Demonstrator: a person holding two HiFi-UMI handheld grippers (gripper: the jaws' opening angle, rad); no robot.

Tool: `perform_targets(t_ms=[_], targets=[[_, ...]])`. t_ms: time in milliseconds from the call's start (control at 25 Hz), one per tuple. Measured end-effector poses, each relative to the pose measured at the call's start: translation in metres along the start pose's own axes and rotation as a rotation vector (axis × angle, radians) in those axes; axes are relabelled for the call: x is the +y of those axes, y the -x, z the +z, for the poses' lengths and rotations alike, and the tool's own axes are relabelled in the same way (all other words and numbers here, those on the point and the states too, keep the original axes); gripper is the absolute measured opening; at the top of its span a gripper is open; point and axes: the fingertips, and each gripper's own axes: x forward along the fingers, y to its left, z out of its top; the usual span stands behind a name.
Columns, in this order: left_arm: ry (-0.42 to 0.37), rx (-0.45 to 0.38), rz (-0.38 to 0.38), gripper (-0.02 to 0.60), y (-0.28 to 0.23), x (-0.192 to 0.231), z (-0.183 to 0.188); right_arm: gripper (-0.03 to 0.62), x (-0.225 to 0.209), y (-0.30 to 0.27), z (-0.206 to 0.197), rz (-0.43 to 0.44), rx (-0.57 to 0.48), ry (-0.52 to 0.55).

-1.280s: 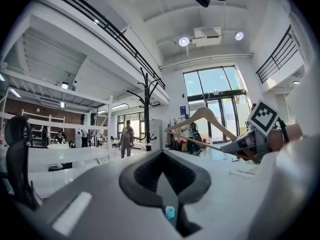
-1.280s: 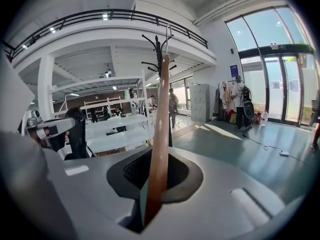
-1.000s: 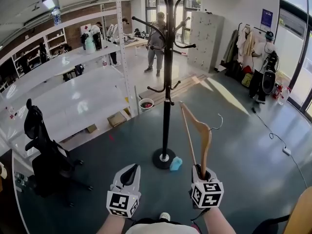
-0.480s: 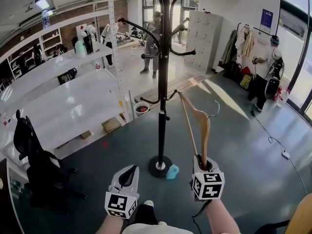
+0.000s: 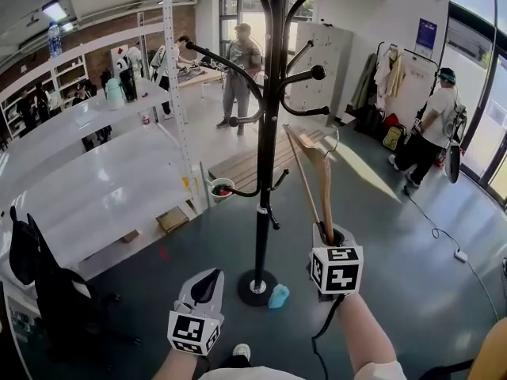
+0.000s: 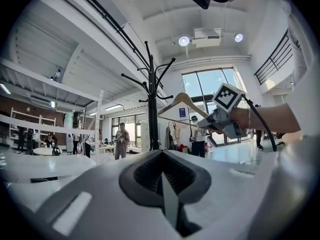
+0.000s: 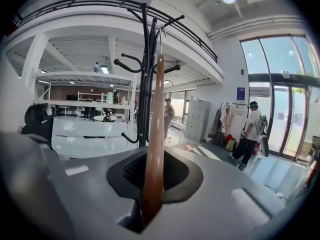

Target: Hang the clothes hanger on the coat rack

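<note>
A wooden clothes hanger with a metal hook stands upright in my right gripper, which is shut on its lower end. The hanger's top sits just right of the black coat rack, near a knobbed arm, apart from it. In the right gripper view the hanger rises from the jaws in front of the rack. My left gripper hangs low, left of the rack's base, shut and empty. From the left gripper view, the rack and the hanger are seen ahead.
The rack's round base has a small blue object beside it. White shelving runs along the left; a black office chair stands at lower left. People stand in the background, one at far right. A cable lies on the floor.
The right gripper has lifted the hanger higher and closer to the rack's upper arms. The view has moved nearer the rack. The left gripper has stayed low.
</note>
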Motion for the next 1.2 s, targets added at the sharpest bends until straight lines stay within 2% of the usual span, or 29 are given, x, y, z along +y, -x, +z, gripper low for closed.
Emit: perform_targets(t_ms=[200, 440, 880, 1200], targets=[[0.002, 0.011, -0.024, 0.000, -0.021, 0.015, -0.004, 0.063, 0.000, -0.042, 0.031, 0.010, 0.025, 0.022], [0.005, 0.033, -0.037, 0.000, -0.036, 0.028, -0.012, 0.063, -0.006, -0.081, 0.040, 0.012, 0.071, 0.001], [0.024, 0.056, -0.015, 0.000, -0.050, 0.043, -0.026, 0.063, 0.001, -0.127, 0.014, 0.059, 0.170, -0.034], [0.028, 0.076, -0.003, 0.000, -0.047, 0.042, -0.036, 0.064, 0.006, -0.132, 0.001, 0.063, 0.151, -0.067]])
